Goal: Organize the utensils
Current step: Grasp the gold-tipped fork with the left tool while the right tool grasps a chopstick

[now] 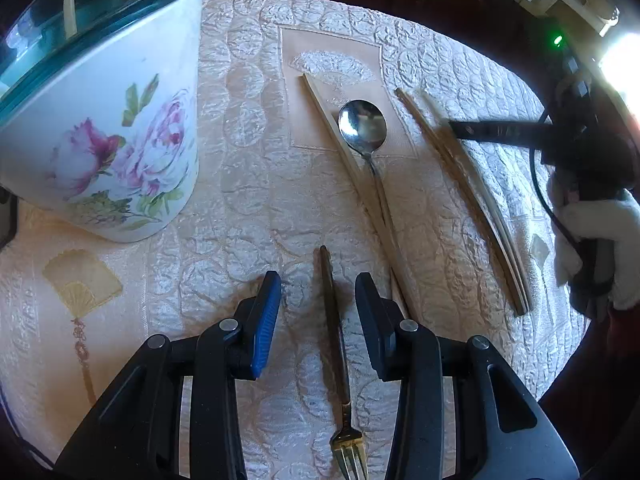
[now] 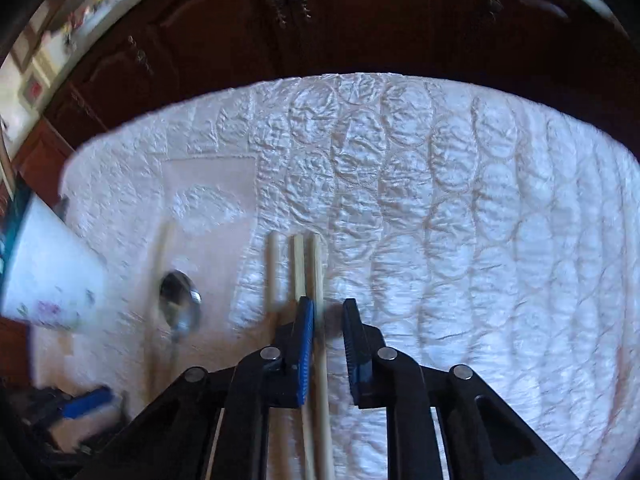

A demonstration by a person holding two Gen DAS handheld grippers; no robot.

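Note:
A dark-handled gold fork [image 1: 335, 344] lies on the quilted cloth [image 1: 248, 184] between the fingers of my open left gripper [image 1: 318, 294], untouched. A metal spoon [image 1: 363, 128] and one pale chopstick [image 1: 344, 156] lie beyond it. Further right lie more chopsticks [image 1: 468, 196]. A floral white holder [image 1: 116, 128] with sticks inside stands at the left. In the right wrist view my open right gripper [image 2: 326, 312] straddles one of three chopsticks [image 2: 318, 276]. The spoon [image 2: 180, 304] and holder [image 2: 48, 280] are at its left.
The right gripper [image 1: 480, 131] shows blurred at the right in the left wrist view, held by a white-gloved hand [image 1: 596, 220]. The left gripper [image 2: 86, 402] shows at the lower left of the right wrist view. Dark wooden cabinets [image 2: 320, 20] stand beyond the round table's far edge.

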